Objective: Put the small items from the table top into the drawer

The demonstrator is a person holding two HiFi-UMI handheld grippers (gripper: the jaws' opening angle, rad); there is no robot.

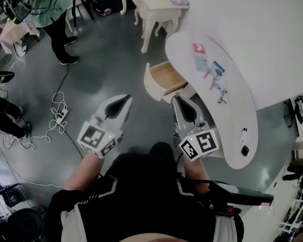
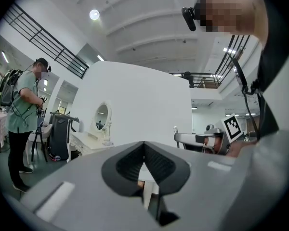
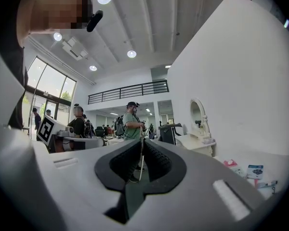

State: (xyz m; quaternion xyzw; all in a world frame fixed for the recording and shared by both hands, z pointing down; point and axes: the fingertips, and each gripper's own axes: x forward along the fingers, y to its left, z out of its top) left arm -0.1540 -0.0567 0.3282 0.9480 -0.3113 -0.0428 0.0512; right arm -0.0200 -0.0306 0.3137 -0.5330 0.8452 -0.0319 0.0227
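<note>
White table [image 1: 234, 119] | wood drawer [image 1: 165, 77] open | L tool [image 1: 125, 100], R tool [image 1: 178, 99]: jaws together, empty | items [image 1: 208, 67] print unreadable

Right tongs [image 3: 142, 142], tips together, empty; small packets [image 3: 254, 171] at right.
</note>
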